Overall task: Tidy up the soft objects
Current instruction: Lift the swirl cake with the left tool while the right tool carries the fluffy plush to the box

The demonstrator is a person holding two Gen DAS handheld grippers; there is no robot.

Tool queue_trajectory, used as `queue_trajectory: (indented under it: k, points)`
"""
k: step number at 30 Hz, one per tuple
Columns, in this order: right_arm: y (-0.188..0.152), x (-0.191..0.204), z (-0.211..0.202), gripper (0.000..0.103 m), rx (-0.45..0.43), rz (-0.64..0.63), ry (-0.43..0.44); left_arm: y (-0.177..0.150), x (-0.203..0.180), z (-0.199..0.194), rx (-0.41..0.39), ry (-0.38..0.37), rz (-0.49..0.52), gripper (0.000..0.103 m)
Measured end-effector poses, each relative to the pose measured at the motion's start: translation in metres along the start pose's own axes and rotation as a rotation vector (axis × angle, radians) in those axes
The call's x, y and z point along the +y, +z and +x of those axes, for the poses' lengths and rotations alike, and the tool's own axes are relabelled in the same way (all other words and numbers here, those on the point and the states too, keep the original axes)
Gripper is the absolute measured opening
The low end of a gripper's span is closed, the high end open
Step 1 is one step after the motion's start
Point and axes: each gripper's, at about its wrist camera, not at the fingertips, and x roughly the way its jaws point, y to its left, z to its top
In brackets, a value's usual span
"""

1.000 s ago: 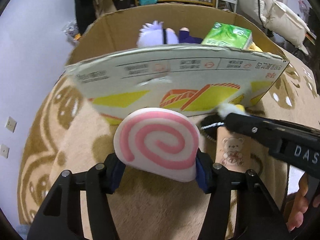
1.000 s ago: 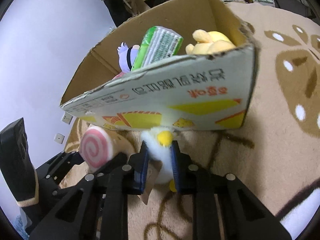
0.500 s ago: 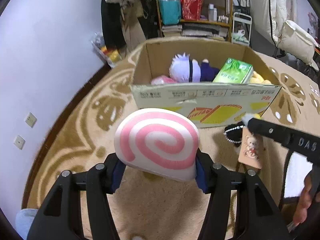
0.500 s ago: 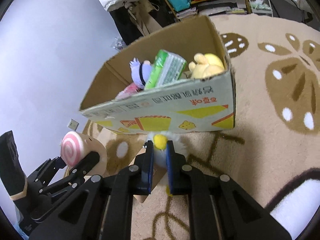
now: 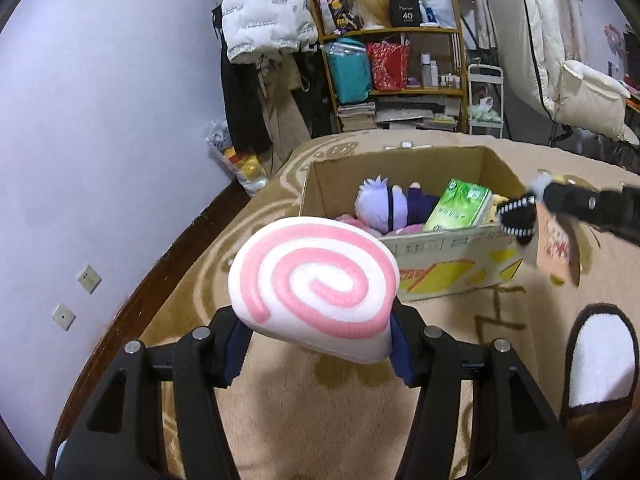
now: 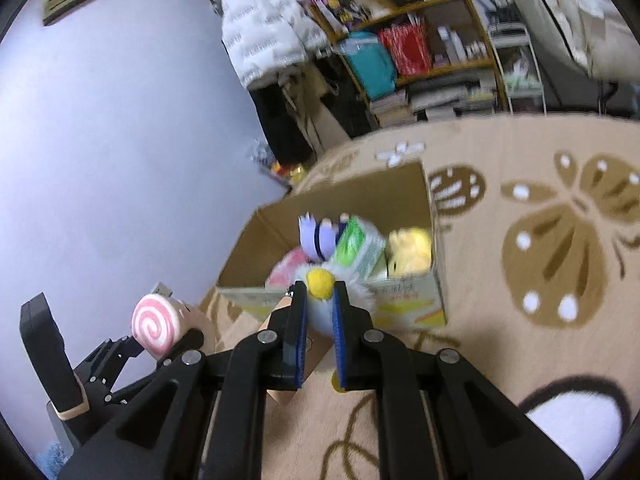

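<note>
Box on the rug already holds a purple-haired doll, green tissue pack, yellow plush. Two items left, both aloft short of the near wall: left gripper fingers clamped on the pink swirl cushion; right gripper fingers pinching a white fluffy toy. Room judged open at the box's left end; near rim must be cleared

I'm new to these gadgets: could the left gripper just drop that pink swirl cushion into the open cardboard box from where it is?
Probably yes. The left gripper holds the pink-and-white swirl cushion above the rug, short of the open-topped cardboard box. Nothing blocks the way, though toys already fill much of it.
</note>
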Motion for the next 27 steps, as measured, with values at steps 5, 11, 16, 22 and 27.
queue_trajectory:
  k: [5, 11, 16, 22, 27]
  points:
    - [0.013, 0.004, -0.009, 0.012, -0.072, -0.025, -0.017, 0.010, 0.000, 0.001, -0.037, -0.019, -0.002, 0.057]
    - [0.021, 0.004, 0.001, 0.012, -0.162, -0.050, -0.072, 0.032, 0.001, 0.015, -0.076, -0.050, -0.038, 0.057]
    - [0.029, -0.003, 0.028, 0.012, -0.155, -0.042, -0.072, 0.052, 0.001, 0.024, -0.131, -0.047, -0.039, 0.057]
    - [0.036, 0.003, 0.049, 0.013, -0.149, -0.109, -0.101, 0.067, 0.002, 0.037, -0.156, -0.013, -0.029, 0.057]
    - [0.038, 0.011, 0.058, 0.013, -0.155, -0.152, -0.104, 0.072, 0.008, 0.053, -0.126, -0.016, -0.059, 0.057]
